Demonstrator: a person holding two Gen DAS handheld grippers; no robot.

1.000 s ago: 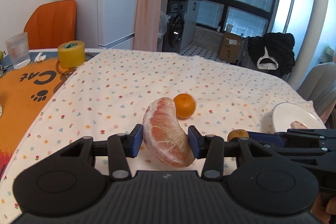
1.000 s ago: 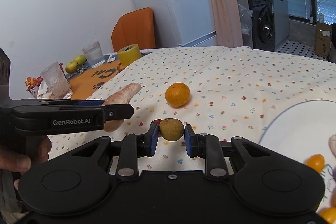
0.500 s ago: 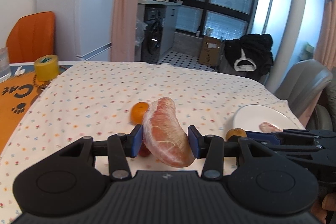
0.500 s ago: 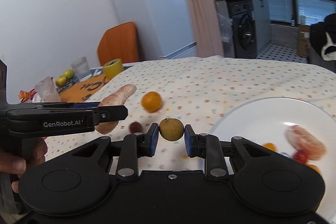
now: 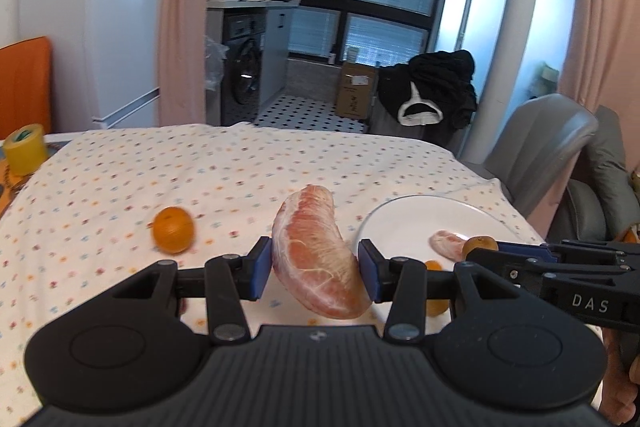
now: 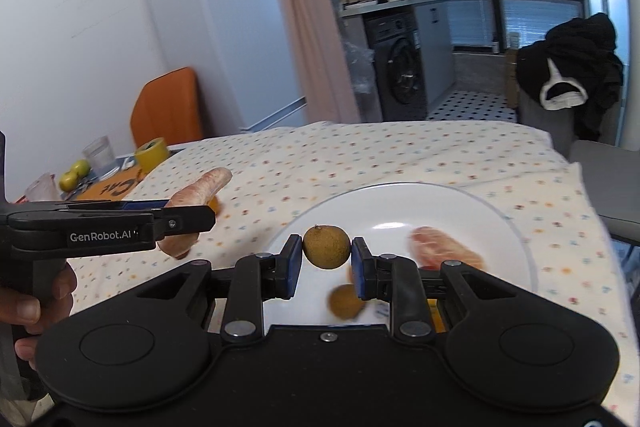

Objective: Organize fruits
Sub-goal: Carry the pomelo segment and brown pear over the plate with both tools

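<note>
My left gripper (image 5: 314,267) is clamped on a peeled pomelo segment (image 5: 318,253), held above the floral tablecloth (image 5: 160,179) just left of the white plate (image 5: 404,223). My right gripper (image 6: 326,265) pinches a small brown longan (image 6: 326,246) over the plate's near rim. On the plate lie another pomelo segment (image 6: 444,247), a second brown longan (image 6: 345,301) and small orange fruit partly hidden behind the fingers. A mandarin (image 5: 173,236) sits on the cloth to the left, well apart from the plate.
</note>
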